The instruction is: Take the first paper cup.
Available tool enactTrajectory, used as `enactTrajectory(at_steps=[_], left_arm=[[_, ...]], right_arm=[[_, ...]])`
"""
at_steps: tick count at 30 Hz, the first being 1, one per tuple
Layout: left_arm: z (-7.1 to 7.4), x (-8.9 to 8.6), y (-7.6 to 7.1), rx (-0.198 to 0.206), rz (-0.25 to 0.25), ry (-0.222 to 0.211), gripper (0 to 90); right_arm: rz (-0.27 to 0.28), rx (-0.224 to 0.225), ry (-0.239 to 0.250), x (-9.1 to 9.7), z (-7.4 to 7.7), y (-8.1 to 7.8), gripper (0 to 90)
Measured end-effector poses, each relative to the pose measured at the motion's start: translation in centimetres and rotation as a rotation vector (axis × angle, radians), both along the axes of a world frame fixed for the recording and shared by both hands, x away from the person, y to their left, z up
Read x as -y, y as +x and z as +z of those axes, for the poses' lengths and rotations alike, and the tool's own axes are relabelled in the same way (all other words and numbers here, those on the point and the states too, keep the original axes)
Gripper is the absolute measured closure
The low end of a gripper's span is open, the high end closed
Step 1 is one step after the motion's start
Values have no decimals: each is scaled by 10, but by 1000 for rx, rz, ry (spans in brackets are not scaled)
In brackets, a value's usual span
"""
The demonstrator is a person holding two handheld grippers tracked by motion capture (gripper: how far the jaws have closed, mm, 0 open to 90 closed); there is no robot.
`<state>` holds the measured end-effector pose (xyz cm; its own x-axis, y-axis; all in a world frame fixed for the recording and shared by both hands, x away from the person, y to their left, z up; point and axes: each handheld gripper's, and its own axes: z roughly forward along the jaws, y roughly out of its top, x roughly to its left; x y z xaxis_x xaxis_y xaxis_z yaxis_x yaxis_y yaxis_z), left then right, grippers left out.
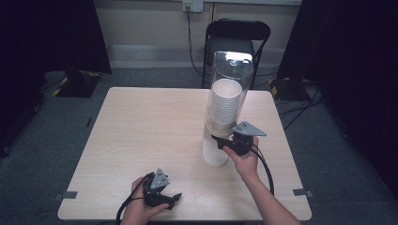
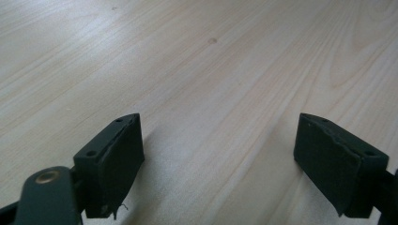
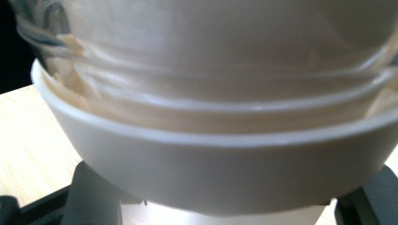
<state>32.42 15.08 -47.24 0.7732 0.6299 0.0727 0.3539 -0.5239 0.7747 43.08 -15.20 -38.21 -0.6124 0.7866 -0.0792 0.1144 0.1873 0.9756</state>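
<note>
— on the counter (image 1: 141,122), where is the cup dispenser (image 1: 225,108) standing?
— right of centre, upright; the right tongs (image 1: 224,141) are closing on its white base cup (image 3: 211,173).
— and the left tongs (image 1: 174,198)?
— sitting wide open, holding nothing, near the front edge.

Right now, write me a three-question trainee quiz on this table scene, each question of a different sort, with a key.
1. True or false: the black left claw, low over the pale wooden table, has its jaws shut.
2. What fills the tall clear plastic tube? A. a stack of white paper cups B. red balls C. blue plates
3. Fill in: the black right claw is at the tube's ____ end (upper or lower).

Key: 1 false, the jaws stand wide apart; 2 A; 3 lower.
</note>
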Motion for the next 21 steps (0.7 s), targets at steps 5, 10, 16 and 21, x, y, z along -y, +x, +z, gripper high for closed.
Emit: enactTrajectory(at_steps=[5, 10, 16, 21], left_arm=[[0, 0, 0, -1, 0, 0, 158], [-1, 0, 0, 6, -1, -16, 158], [0, 0, 0, 1, 0, -2, 158], [-1, 1, 0, 2, 2, -22, 158]], right_arm=[[-6, 11, -16, -1, -2, -1, 344], [-7, 20, -21, 0, -4, -1, 350], [-1, 21, -7, -1, -6, -1, 352], [-3, 15, -13, 0, -6, 0, 353]])
